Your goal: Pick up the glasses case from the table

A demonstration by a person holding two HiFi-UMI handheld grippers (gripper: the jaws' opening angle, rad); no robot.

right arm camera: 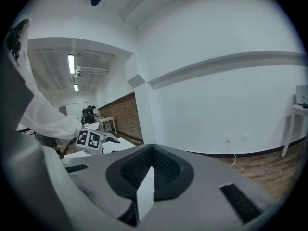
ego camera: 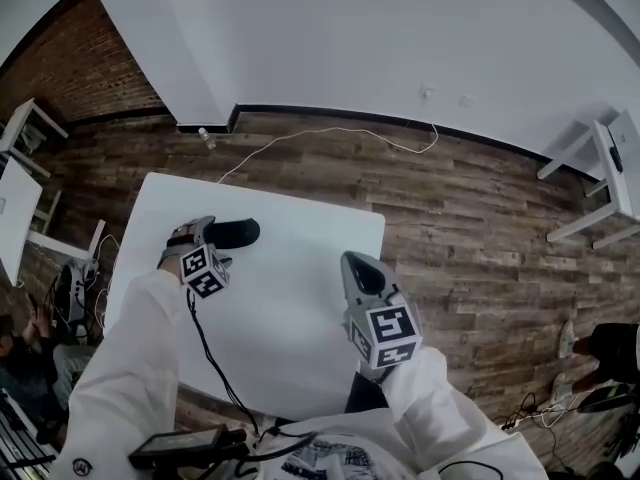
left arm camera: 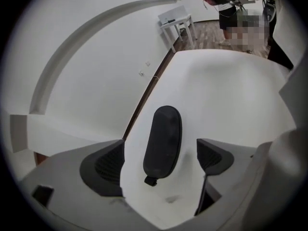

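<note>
Left fingers wide apart astride closed glasses case; right fingers together, empty.

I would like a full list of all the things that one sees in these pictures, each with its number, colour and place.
glasses case: one, black, lying on the far left part of the table
table: one, white, middle of the head view
floor: one, brown wood, around the table
cable: one, white, on the floor by the far wall
small table: one, white, far right
brick wall: one, reddish brown, far left
left gripper: one, grey, jaws open on either side of the case, not touching it
right gripper: one, grey, shut and empty, over the table's right side
sleeves: two, white, bottom of the head view
</note>
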